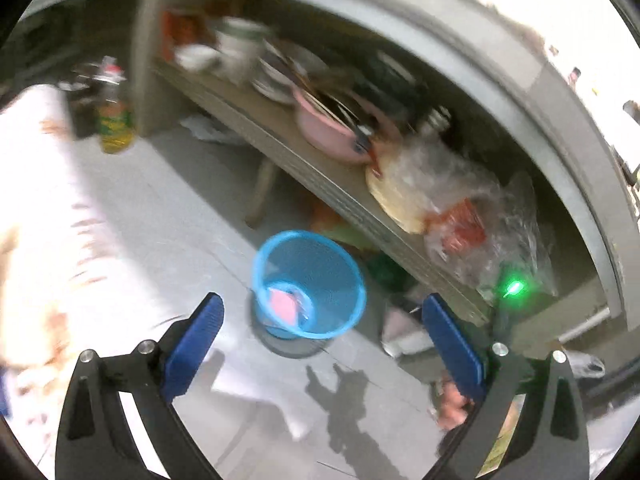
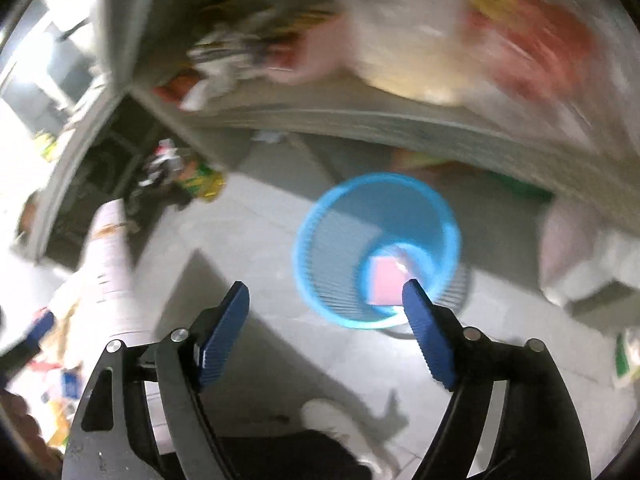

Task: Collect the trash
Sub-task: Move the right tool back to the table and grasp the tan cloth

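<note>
A blue mesh waste basket stands on the grey floor in front of a low shelf; it also shows in the right wrist view. A pink flat piece of trash lies at its bottom, also seen in the right wrist view. My left gripper is open and empty, above the basket. My right gripper is open and empty, above the floor just left of the basket. Both views are blurred.
A low shelf holds a pink pot, bowls and plastic bags. A yellow oil bottle stands on the floor at left. A white patterned cloth is at left. A white shoe shows below.
</note>
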A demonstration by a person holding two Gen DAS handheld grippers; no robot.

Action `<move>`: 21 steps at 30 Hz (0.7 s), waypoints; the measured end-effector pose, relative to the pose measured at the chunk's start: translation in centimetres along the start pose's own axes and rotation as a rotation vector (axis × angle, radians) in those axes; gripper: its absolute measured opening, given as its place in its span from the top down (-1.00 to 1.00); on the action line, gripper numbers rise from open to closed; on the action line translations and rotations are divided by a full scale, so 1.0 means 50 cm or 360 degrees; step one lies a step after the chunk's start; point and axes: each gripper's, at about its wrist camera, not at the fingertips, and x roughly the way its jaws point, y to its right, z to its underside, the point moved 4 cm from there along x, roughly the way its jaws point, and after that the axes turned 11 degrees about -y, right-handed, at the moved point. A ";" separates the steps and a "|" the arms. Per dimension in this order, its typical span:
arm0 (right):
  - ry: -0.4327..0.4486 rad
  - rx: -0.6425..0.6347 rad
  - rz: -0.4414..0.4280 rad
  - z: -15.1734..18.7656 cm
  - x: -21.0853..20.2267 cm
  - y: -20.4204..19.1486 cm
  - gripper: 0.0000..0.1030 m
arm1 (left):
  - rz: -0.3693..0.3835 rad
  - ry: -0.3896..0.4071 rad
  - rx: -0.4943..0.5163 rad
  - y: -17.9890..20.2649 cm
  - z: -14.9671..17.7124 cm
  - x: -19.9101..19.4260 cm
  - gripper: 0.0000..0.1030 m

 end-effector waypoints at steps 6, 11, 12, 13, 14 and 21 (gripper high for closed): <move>-0.0076 -0.0369 -0.0337 -0.019 -0.028 -0.246 -0.71 | -0.0328 0.0235 -0.0110 -0.120 0.124 -0.170 -0.89; -0.0286 -0.0686 -0.0658 0.010 0.011 -0.486 -0.85 | -0.0429 0.0329 -0.0258 -0.191 0.229 -0.252 -0.89; -0.0328 -0.0766 -0.0695 0.021 0.027 -0.532 -0.85 | -0.0434 0.0341 -0.0290 -0.202 0.249 -0.261 -0.89; -0.0355 -0.0820 -0.0715 0.028 0.042 -0.566 -0.85 | -0.0435 0.0349 -0.0307 -0.209 0.259 -0.267 -0.89; -0.0397 -0.0882 -0.0715 0.038 0.071 -0.615 -0.85 | -0.0435 0.0360 -0.0330 -0.218 0.276 -0.275 -0.89; -0.0661 -0.1020 -0.0666 0.092 0.236 -0.780 -0.85 | -0.0444 0.0402 -0.0379 -0.254 0.328 -0.307 -0.89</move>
